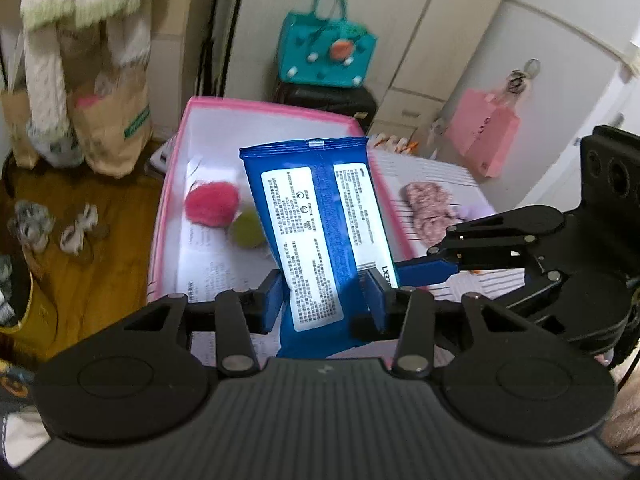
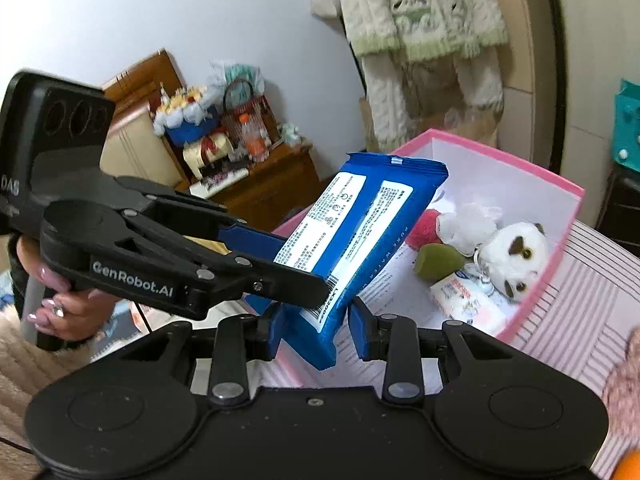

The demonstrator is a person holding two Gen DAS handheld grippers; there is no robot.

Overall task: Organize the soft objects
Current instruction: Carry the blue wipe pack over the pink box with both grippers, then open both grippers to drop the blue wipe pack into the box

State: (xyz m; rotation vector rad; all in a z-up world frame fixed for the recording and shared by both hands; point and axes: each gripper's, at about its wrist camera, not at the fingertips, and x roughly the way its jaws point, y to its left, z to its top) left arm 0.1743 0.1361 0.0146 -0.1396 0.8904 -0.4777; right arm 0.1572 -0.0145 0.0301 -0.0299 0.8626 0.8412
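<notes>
My left claw (image 1: 325, 294) and right claw (image 2: 316, 326) both pinch the blue wipes pack (image 1: 320, 224), held tilted above the pink box (image 1: 168, 208) holding a red pompom (image 1: 211, 204).
</notes>
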